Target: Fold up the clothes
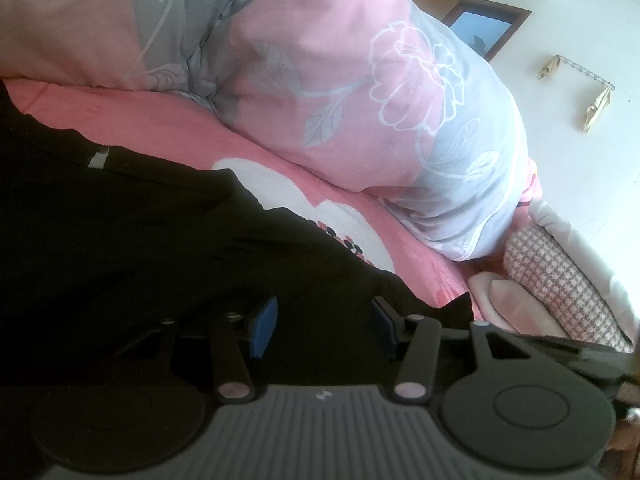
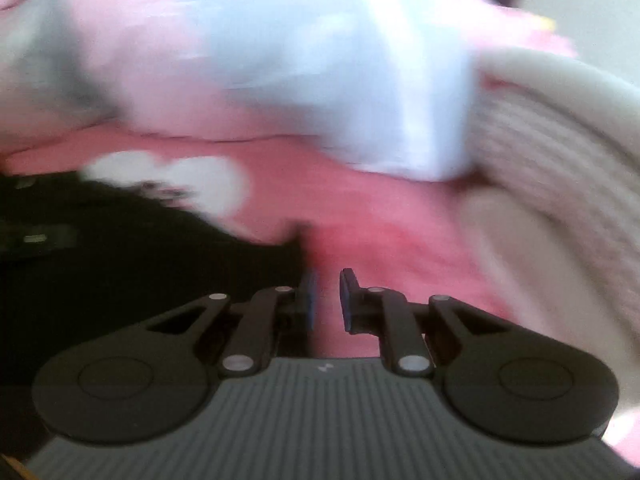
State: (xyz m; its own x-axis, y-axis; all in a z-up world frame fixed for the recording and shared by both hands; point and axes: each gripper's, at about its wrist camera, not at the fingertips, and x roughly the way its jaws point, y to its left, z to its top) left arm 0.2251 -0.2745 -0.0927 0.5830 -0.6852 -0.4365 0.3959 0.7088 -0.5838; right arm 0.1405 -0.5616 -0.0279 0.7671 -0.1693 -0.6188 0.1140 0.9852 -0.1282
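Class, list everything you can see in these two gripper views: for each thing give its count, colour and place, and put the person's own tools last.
Garment: one, black, spread on the bed sheet, left side of both views.
Bed sheet: one, pink with white patches, under the garment.
Quilt: one, pink and grey with a flower print, bunched behind the garment.
Checked cloth: one, pink and white, right edge beside the quilt.
Picture frame: one, brown with blue inside, upper right.
Hook rail: one, on the white surface, upper right.
Left tongs: one, black with blue pads, open above the garment.
Right tongs: one, black, narrowly open, nothing between them, at the garment's edge.
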